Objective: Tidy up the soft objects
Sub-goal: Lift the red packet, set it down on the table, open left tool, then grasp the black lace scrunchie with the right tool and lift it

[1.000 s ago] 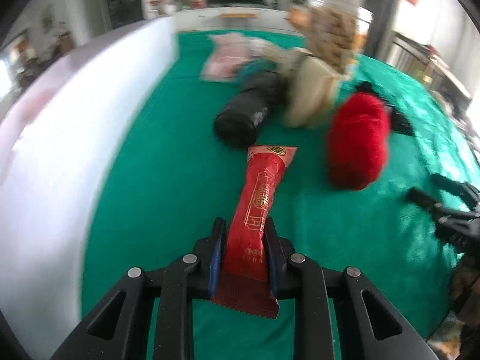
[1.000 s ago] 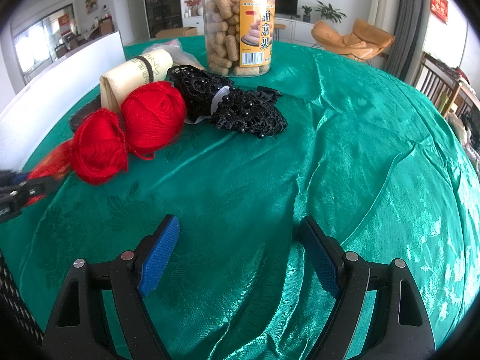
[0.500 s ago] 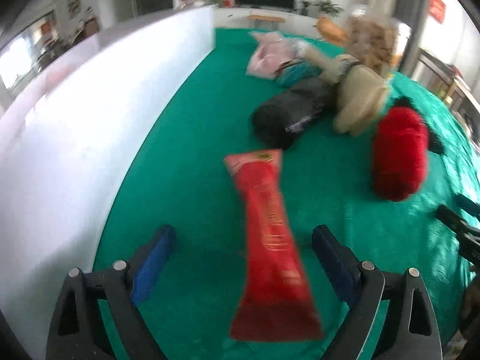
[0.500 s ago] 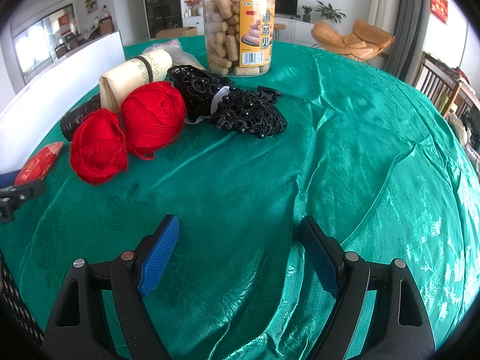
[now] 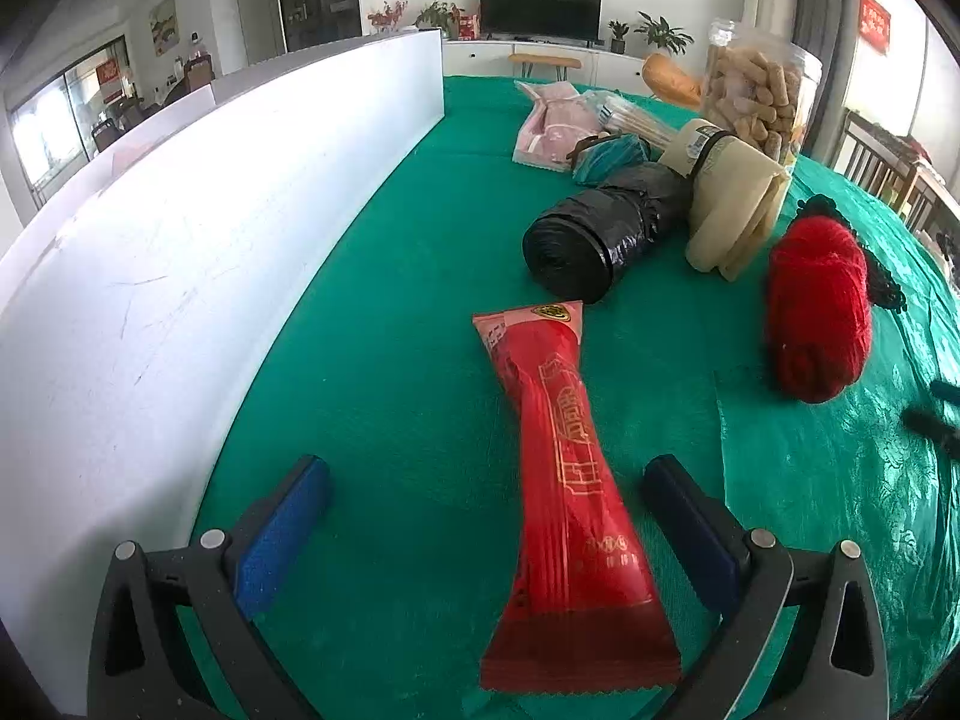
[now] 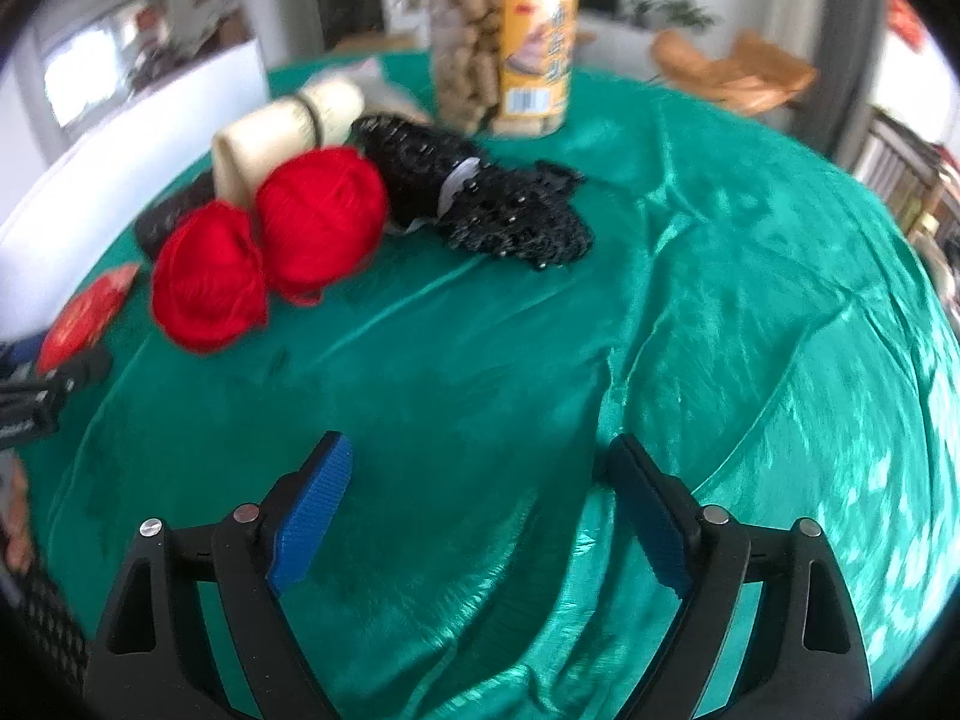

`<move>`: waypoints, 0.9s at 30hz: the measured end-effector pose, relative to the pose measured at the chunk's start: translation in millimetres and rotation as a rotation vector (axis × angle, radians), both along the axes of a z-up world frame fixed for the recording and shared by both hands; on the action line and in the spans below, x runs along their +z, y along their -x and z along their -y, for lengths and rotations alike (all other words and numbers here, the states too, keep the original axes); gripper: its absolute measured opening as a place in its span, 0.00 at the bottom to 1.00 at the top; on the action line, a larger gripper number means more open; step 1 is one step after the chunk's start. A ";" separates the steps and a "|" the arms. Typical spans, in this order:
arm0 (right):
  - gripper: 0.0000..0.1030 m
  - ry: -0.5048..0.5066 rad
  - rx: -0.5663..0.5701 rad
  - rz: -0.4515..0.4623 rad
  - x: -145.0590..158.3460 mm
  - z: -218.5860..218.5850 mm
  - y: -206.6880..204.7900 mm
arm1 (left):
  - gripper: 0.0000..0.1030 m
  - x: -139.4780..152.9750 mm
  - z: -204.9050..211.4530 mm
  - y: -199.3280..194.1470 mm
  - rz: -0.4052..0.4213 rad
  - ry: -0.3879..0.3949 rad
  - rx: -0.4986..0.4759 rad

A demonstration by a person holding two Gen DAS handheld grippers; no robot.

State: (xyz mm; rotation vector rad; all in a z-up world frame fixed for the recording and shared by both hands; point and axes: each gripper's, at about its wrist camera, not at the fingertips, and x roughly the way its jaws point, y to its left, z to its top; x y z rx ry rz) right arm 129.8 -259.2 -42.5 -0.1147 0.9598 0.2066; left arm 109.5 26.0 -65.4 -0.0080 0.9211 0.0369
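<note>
Left gripper [image 5: 486,510] jaws wide apart, holding nothing; red pack [image 5: 567,480] lies flat on the green cloth [image 5: 390,360] between them, touching neither pad, near the white board [image 5: 180,252]. Right gripper [image 6: 474,498] also spread, empty, over bare cloth. Red yarn [image 6: 264,252], black lace [image 6: 480,198], black roll [image 5: 594,240] sit clustered by the jar [image 6: 504,36]. Risks: right view blurred, so a fast reach may knock the yarn rolling; lace could snag; slick cloth may bunch.

Red packet [image 5: 567,480] with gold printed characters, too small to read, yellow jar label [image 6: 536,63] with blurred characters and barcode, illegible
</note>
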 end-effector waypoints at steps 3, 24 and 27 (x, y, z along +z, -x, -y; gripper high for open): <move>0.85 -0.006 -0.012 0.040 25.5 12.1 -22.0 | 1.00 0.7 -0.6 4.4 0.003 0.000 -0.001; 0.22 -0.079 -0.037 -0.198 10.9 4.8 -44.8 | 1.00 1.4 -0.6 9.3 0.009 -0.002 0.001; 0.22 -0.127 -0.034 -0.219 9.4 6.8 -16.6 | 1.00 1.5 -0.7 9.2 0.010 -0.002 0.000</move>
